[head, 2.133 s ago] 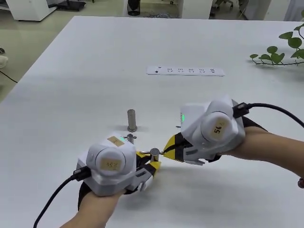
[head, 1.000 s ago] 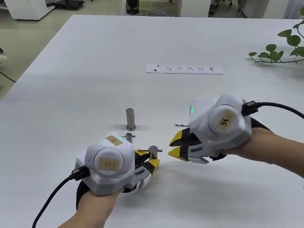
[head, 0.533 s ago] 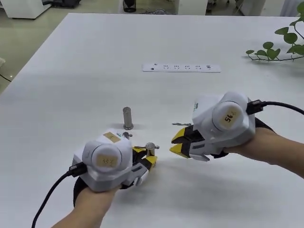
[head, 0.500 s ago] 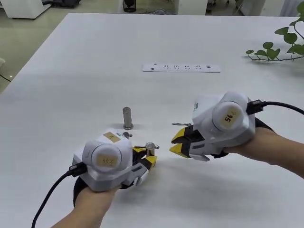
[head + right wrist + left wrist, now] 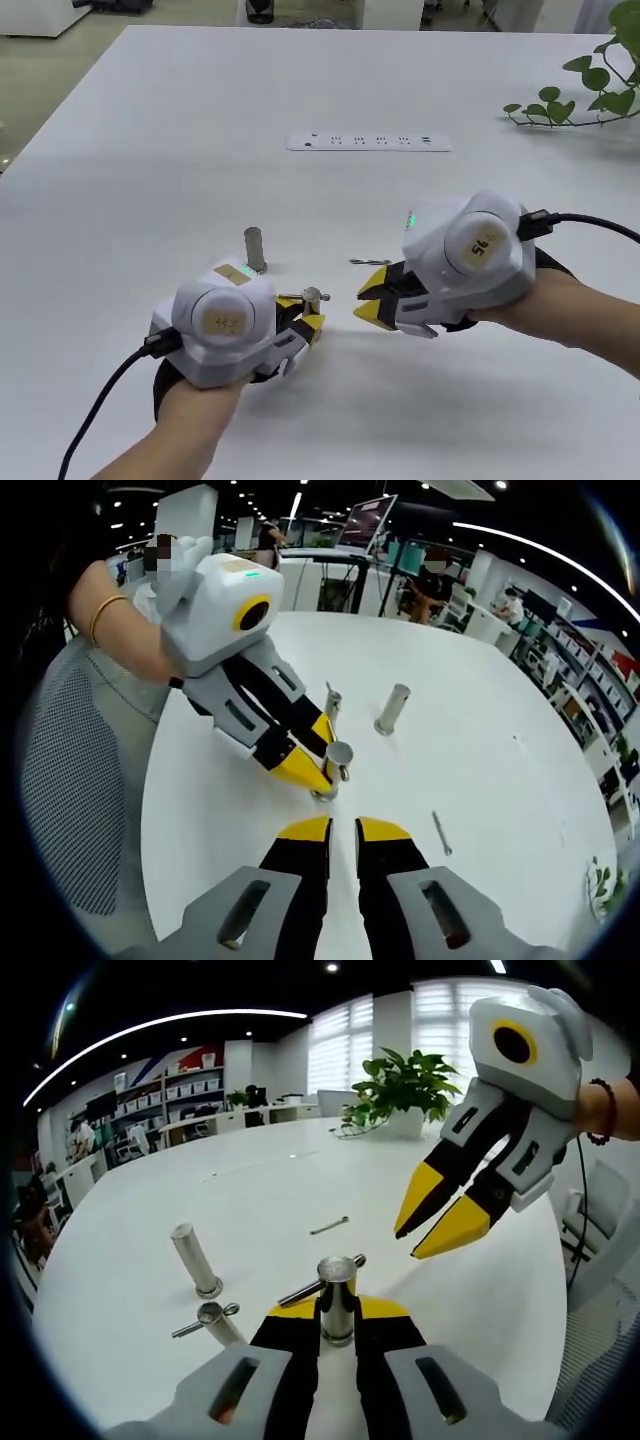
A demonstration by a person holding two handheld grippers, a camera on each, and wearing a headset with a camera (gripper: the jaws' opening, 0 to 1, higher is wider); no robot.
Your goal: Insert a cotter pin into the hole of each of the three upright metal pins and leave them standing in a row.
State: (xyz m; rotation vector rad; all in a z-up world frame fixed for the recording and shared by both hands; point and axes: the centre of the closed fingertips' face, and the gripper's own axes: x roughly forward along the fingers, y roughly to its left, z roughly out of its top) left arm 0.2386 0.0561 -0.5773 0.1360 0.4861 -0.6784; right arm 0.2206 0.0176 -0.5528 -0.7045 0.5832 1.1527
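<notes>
while left tool [image 5: 306, 322] tight on one of three pins [image 5: 337, 1295] [image 5: 192, 1255] [image 5: 215, 1318], right tool [image 5: 342, 830] ajar, empty

Yellow-tipped black fingers [image 5: 303, 852], silver pins [image 5: 337, 1298]

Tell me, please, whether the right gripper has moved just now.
Yes: the right gripper has backed off rightward from the metal pin in the left gripper.

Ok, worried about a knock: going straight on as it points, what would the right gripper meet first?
Most likely the upright metal pin clamped in the left gripper, straight ahead of the right gripper and its tips; depth is hard to judge.
</notes>
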